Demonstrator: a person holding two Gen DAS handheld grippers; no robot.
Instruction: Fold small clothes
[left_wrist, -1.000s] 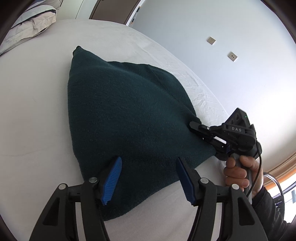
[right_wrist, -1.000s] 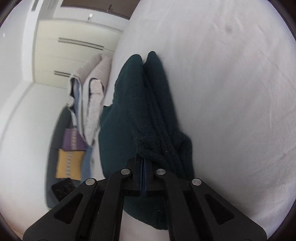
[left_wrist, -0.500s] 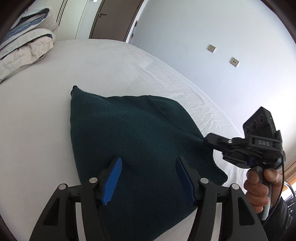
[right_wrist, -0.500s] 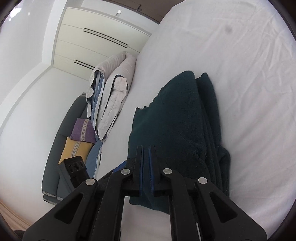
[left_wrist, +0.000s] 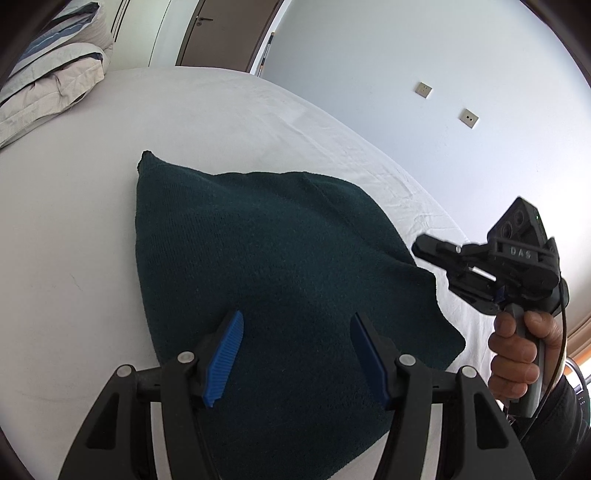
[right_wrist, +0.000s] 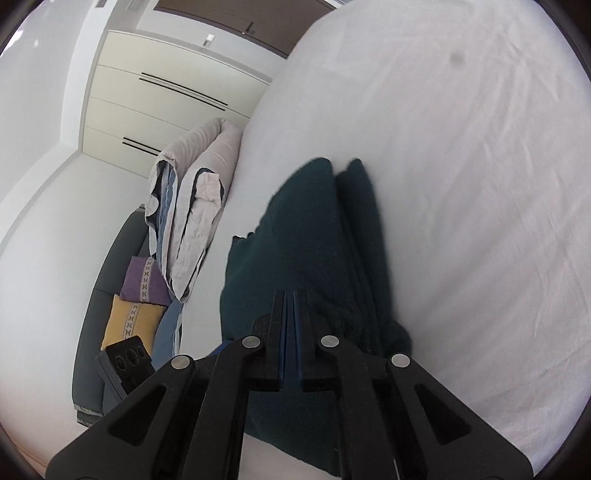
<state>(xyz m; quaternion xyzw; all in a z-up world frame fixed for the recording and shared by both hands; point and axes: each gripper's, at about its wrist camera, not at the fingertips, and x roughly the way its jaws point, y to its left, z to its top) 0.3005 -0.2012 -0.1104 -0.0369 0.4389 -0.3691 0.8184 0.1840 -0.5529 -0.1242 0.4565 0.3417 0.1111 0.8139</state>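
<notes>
Dark green garment (left_wrist: 273, 280) lies beneath the open left claw (left_wrist: 295, 354).

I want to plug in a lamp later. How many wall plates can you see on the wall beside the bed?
2. One wall plate sits higher on the pale wall; the second wall plate is lower and to its right. Whether they are sockets or switches is too small to tell, and others may lie outside the view.
</notes>
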